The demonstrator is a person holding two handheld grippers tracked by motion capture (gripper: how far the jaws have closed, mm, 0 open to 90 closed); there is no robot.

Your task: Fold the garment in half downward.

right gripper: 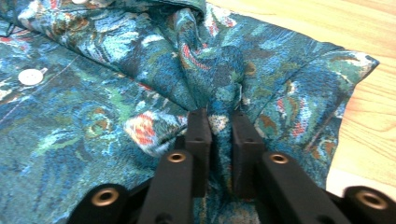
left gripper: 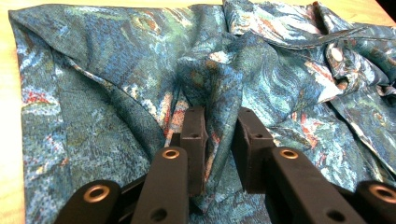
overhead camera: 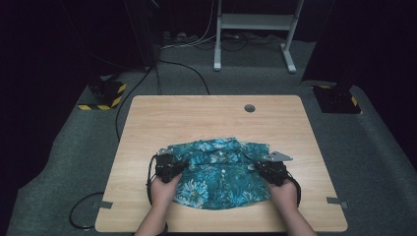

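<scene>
A teal floral shirt (overhead camera: pixel 219 174) lies crumpled on the wooden table (overhead camera: pixel 206 115), near its front edge. My left gripper (overhead camera: pixel 169 167) is at the shirt's left side. In the left gripper view a raised fold of the shirt (left gripper: pixel 140 70) stands between the jaws of the left gripper (left gripper: pixel 219 135), which are a little apart, and the cloth looks slack. My right gripper (overhead camera: pixel 270 169) is at the shirt's right side. In the right gripper view the right gripper (right gripper: pixel 222 135) has narrow jaws pinching a ridge of the shirt (right gripper: pixel 93 107). A white button (right gripper: pixel 30 76) shows at the left.
A round cable hole (overhead camera: pixel 250 107) sits near the table's far edge. Bare wood lies behind the shirt. Beyond the table are a white stand (overhead camera: pixel 255 29), floor cables and hazard-striped bases (overhead camera: pixel 103 96). Tape tabs (overhead camera: pixel 336 200) mark the table's front corners.
</scene>
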